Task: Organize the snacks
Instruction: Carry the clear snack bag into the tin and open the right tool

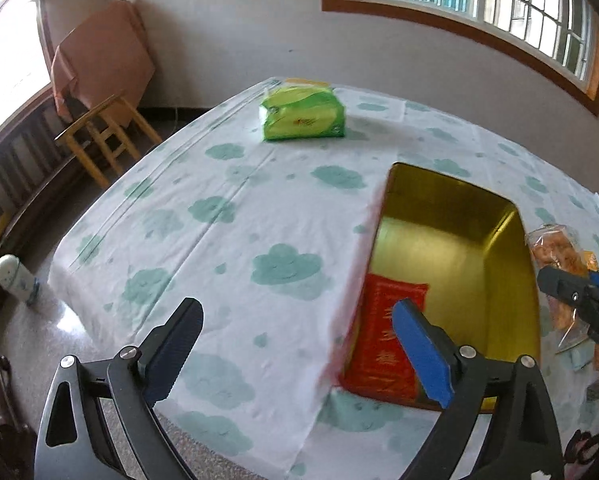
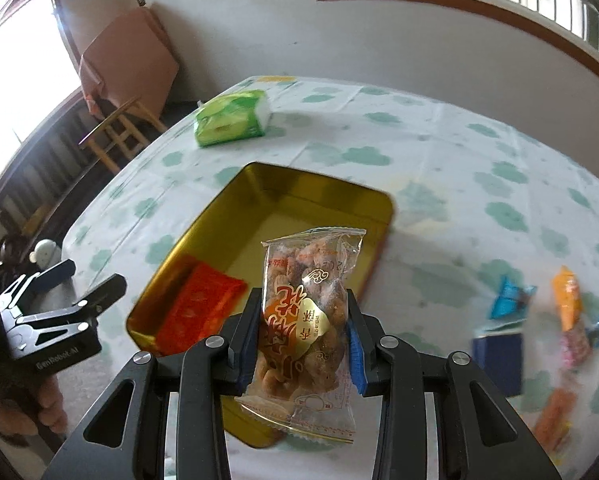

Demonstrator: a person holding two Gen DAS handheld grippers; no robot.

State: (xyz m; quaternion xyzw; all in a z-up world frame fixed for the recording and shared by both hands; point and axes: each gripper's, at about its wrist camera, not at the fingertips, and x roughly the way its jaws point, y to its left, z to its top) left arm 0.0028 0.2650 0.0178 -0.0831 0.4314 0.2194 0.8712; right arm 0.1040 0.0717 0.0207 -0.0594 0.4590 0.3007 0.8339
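An open gold tin (image 1: 451, 184) (image 2: 319, 182) lies on the cloud-print tablecloth, with a red packet (image 1: 383, 344) (image 2: 203, 304) flat in its near corner. My right gripper (image 2: 302, 294) is shut on a clear packet of brown glazed snacks (image 2: 307, 320), held upright above the tin's near right edge. In the left wrist view that packet (image 1: 555, 252) and the right gripper (image 1: 579, 280) show at the far right. My left gripper (image 1: 297, 306) (image 2: 91, 274) stands open with nothing between its fingers, to the left of the tin over its near left side.
A green tissue pack (image 1: 303, 114) (image 2: 231, 120) sits at the table's far side. Several loose snack packets, among them a blue one (image 2: 507, 296) and an orange one (image 2: 565, 296), lie right of the tin by a dark blue box (image 2: 497, 360). A wooden stool (image 1: 107, 132) stands beyond the table's left edge.
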